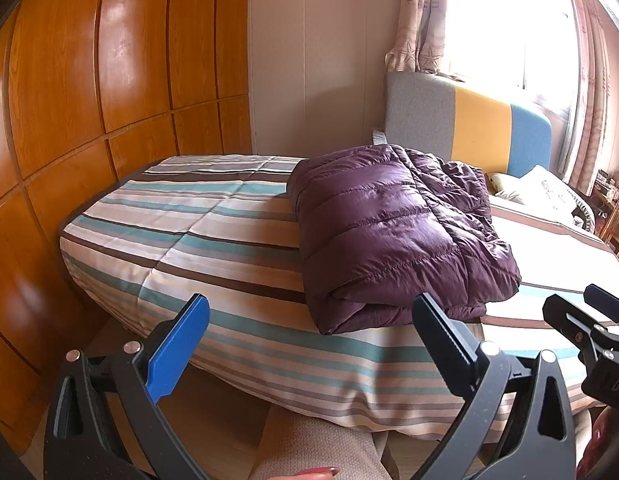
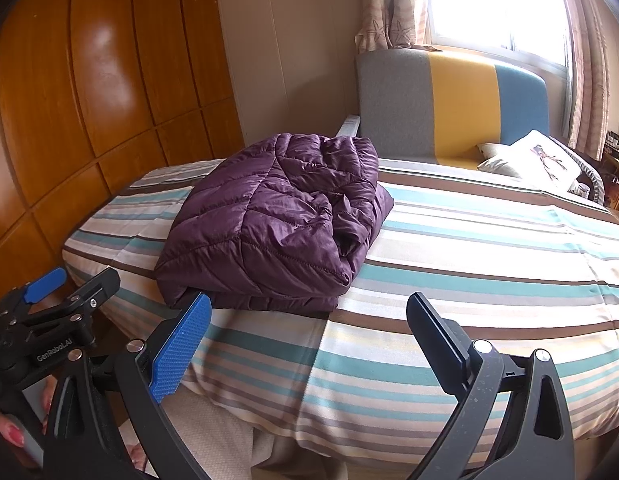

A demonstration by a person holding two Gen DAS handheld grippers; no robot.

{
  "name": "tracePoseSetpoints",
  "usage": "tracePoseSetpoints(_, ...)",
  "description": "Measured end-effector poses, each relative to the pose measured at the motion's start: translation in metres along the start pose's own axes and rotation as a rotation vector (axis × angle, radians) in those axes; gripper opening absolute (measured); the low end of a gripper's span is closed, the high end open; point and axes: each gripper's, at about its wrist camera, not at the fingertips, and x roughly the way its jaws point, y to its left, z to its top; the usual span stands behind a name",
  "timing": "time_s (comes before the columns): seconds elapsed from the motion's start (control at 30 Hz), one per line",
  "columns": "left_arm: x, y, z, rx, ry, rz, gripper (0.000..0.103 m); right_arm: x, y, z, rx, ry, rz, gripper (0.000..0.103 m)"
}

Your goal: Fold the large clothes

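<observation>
Folded purple jacket (image 1: 393, 236) lies on striped bed (image 1: 213, 240) — both hand-held grippers (image 1: 309, 344) (image 2: 309, 344) spread, empty.

"GenRoboLAI", or lettering close to it, is printed in white on the black body of the left gripper (image 2: 67, 282), seen at the left edge of the right wrist view. On the right gripper (image 1: 585, 300), at the left wrist view's right edge, only the letters "DA" can be made out.
</observation>
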Motion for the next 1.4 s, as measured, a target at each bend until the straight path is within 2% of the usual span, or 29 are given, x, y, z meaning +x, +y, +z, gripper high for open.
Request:
tracePoseSetpoints(0.77,0.0060,-0.0051,-0.0048,0.002,0.029,0.000,0.101,0.0046,-0.0004,0.0003,0.005,0.017,0.013,0.098)
tracePoseSetpoints(1.2,0.0041,-0.0043,-0.0054,-0.011,0.044,-0.034,0.101,0.0070,0.0007,-0.0004,-0.002,0.030,0.016,0.098)
tracePoseSetpoints(1.4,0.0012,-0.0059,-0.0059,-0.010,0.021,-0.031,0.101,0.0093,0.0010,0.0002,0.001,0.034,0.021,0.098)
